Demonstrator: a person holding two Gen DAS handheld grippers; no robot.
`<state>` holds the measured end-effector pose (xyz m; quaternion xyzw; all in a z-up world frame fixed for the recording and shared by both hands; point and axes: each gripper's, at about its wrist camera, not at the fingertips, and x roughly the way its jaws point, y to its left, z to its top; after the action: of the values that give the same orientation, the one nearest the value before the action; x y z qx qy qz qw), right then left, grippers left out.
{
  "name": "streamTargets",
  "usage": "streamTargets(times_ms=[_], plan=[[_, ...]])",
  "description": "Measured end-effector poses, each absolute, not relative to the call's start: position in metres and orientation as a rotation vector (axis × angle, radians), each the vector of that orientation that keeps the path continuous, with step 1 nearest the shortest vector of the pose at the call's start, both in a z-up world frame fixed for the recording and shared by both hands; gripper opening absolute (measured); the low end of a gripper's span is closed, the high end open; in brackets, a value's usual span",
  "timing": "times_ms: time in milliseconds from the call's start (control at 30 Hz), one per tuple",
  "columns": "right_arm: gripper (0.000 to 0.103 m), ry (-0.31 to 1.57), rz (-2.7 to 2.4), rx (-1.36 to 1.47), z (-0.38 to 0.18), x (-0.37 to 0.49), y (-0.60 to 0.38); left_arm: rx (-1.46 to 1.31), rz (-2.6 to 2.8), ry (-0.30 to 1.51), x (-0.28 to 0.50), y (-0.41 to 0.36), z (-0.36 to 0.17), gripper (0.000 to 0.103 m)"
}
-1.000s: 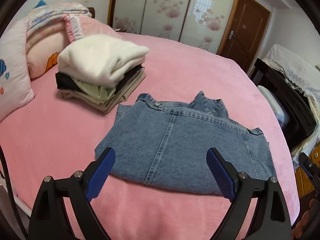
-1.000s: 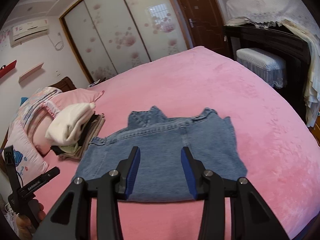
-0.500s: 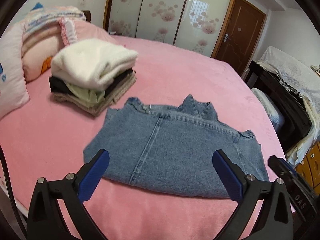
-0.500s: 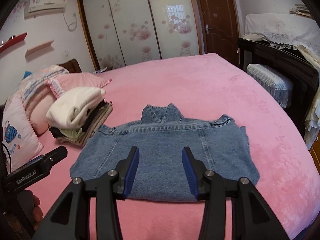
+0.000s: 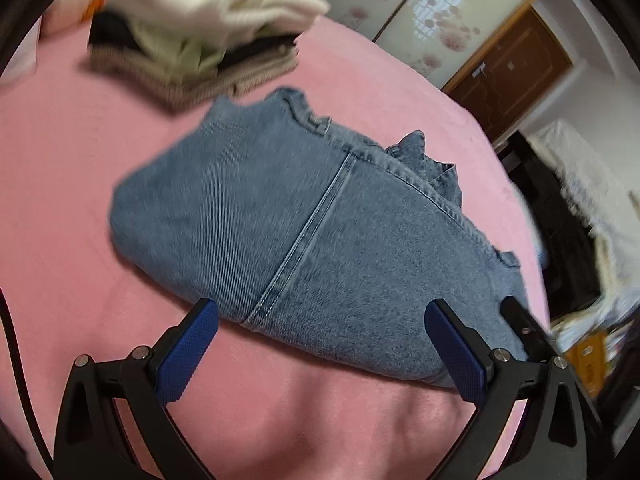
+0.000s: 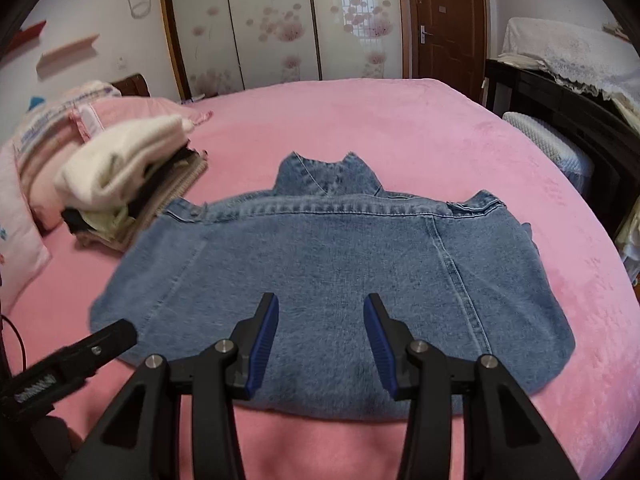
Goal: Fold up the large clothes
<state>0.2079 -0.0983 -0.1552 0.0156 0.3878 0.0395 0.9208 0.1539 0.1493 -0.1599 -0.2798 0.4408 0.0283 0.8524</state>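
Both our grippers tilt down at the folded blue denim jacket (image 6: 332, 280) lying flat on the pink plush bedspread (image 6: 400, 128). Our left gripper (image 5: 320, 344) has its jaws spread about as wide as they go, and they've just been opening; the jacket's near folded hem sits in the gap between the blue ribbed pads (image 5: 188, 356), but neither pad presses on it. Our right gripper (image 6: 320, 336) is roughly half open, hovering over the hem near the middle, gripping nothing.

From the left wrist, the jacket runs slanted from 10 to 4 o'clock, with a double-stitched seam straight down to the hem. It's pretty blurry. The tip of the right gripper pokes in at 4 o'clock, right over the jacket's corner.

The right wrist gives the squarer look: collar (image 6: 328, 172) pointing to 12 o'clock, yoke seam across, both folded sides visible. The left gripper's black finger (image 6: 100, 344) shows at 8 o'clock, at the jacket's left corner. Only this view shows the pillows (image 6: 24, 240) at 9 o'clock and the dark wooden furniture with a lace cover (image 6: 560, 92) at 2 o'clock.

The stack of folded clothes with a cream sweater on top (image 6: 120, 176) sits at 10 o'clock, just beside the jacket's left shoulder; we can't tell if they touch. Open pink bedspread stretches past the collar toward 12 and out to 3 o'clock, plus a strip of it between the hem and us.
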Motion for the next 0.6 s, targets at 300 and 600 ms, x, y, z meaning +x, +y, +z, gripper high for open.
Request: streamTargets(times_ms=[300, 600], plan=[[0.044, 0.84, 0.07, 0.01, -0.191, 0.227, -0.089, -0.923, -0.017, 0.915, 0.157, 0.189, -0.225, 0.102], [0.044, 0.848, 0.066, -0.007, -0.208, 0.223, -0.085, -0.978, -0.053, 0.811, 0.179, 0.202, -0.236, 0.102]])
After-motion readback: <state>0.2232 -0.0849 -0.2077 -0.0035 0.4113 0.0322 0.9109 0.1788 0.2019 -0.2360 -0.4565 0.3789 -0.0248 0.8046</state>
